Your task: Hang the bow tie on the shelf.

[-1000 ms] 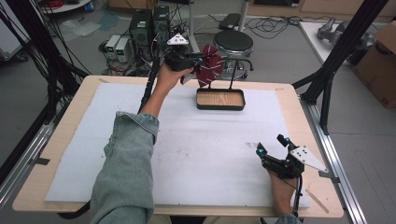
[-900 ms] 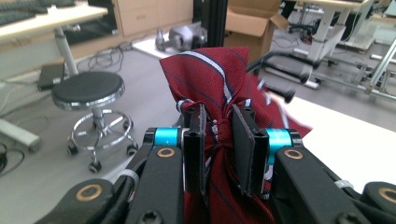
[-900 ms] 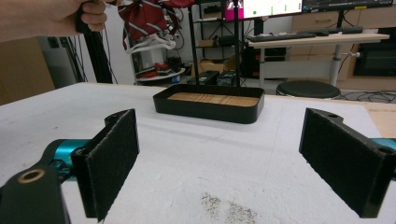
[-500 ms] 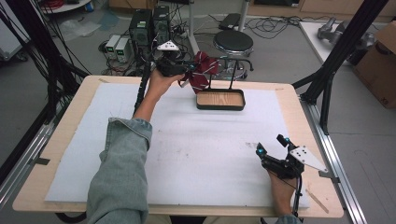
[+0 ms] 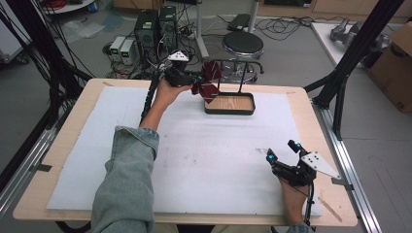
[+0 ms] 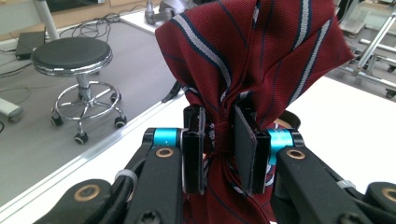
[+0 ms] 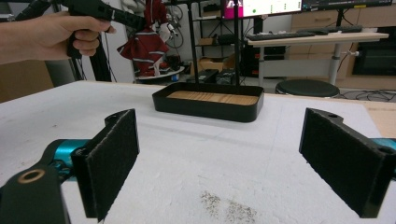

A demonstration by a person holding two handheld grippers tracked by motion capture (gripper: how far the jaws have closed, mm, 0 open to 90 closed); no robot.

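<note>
Pinching a bunched dark red striped tie (image 6: 252, 60) between its two pads, the left gripper (image 5: 194, 80) holds the cloth in the air at the far side of the table (image 5: 97, 87), just beside the left end of the black tray with a wooden floor (image 5: 230, 104). The right gripper (image 5: 283, 151) rests near the table's front right corner, well apart from the tie, its jaws spread wide with nothing between them.

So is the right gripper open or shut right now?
Open: the right gripper has its jaws standing wide apart over the white mat, nothing between them.
</note>
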